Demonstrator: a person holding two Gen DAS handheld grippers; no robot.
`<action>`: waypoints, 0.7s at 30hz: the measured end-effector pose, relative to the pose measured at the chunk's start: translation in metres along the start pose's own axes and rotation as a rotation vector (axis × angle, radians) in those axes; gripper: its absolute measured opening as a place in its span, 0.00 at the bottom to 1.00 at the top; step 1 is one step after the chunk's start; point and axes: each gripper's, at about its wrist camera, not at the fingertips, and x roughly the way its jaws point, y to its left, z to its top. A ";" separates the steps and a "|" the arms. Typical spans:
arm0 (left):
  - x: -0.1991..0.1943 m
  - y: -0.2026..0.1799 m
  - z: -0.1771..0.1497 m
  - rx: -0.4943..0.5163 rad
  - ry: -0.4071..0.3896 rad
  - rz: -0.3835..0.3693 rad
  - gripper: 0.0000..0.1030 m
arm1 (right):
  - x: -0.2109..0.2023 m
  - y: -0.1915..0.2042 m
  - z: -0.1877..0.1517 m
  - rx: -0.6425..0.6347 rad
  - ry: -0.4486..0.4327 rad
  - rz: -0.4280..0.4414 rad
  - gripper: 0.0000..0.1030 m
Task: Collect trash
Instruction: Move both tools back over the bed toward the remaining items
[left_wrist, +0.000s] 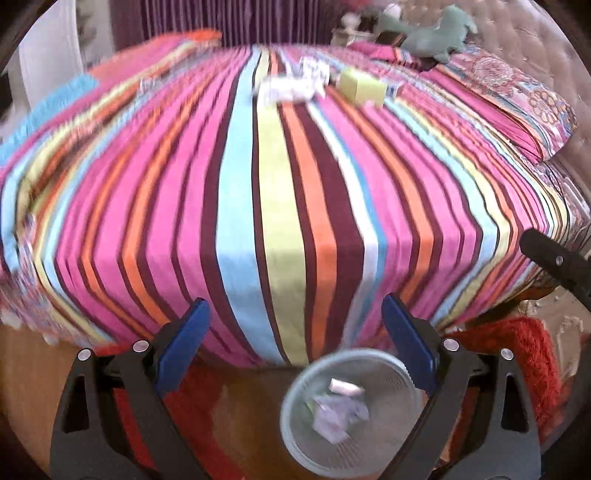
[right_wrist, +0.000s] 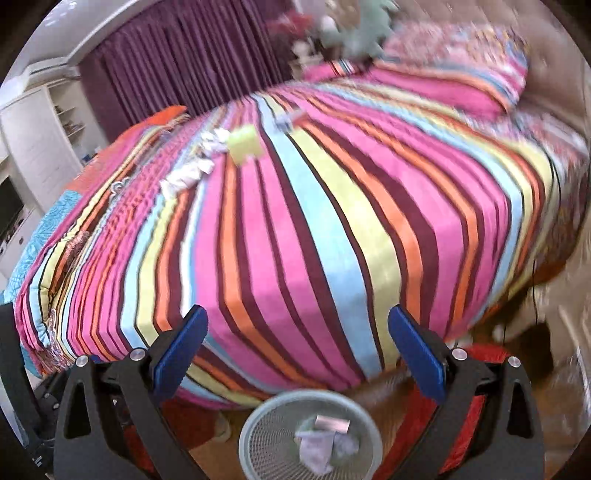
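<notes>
A pale mesh wastebasket (left_wrist: 295, 435) stands on the floor below the bed's edge, with crumpled paper (left_wrist: 338, 413) inside; it also shows in the right wrist view (right_wrist: 269, 443). More crumpled white paper (left_wrist: 291, 86) and a yellow-green box (left_wrist: 362, 86) lie far back on the striped bed; they also show in the right wrist view as paper (right_wrist: 188, 175) and box (right_wrist: 243, 144). My left gripper (left_wrist: 295, 325) is open and empty above the basket. My right gripper (right_wrist: 297, 332) is open and empty above the basket too.
The striped bedspread (left_wrist: 280, 184) fills most of both views. A patterned pillow (left_wrist: 517, 99) and a green plush toy (left_wrist: 436, 35) sit at the headboard. A red rug (left_wrist: 517, 354) lies on the wooden floor. Purple curtains (right_wrist: 177, 62) and white shelves (right_wrist: 40, 136) stand behind.
</notes>
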 end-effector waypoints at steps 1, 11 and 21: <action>-0.003 -0.002 0.004 0.023 -0.019 0.017 0.88 | -0.001 0.005 0.004 -0.021 -0.013 0.002 0.91; -0.003 -0.005 0.051 0.081 -0.090 0.038 0.88 | 0.008 0.028 0.034 -0.103 -0.051 0.002 0.91; 0.026 0.007 0.092 0.035 -0.078 0.036 0.88 | 0.031 0.031 0.066 -0.087 -0.065 0.005 0.91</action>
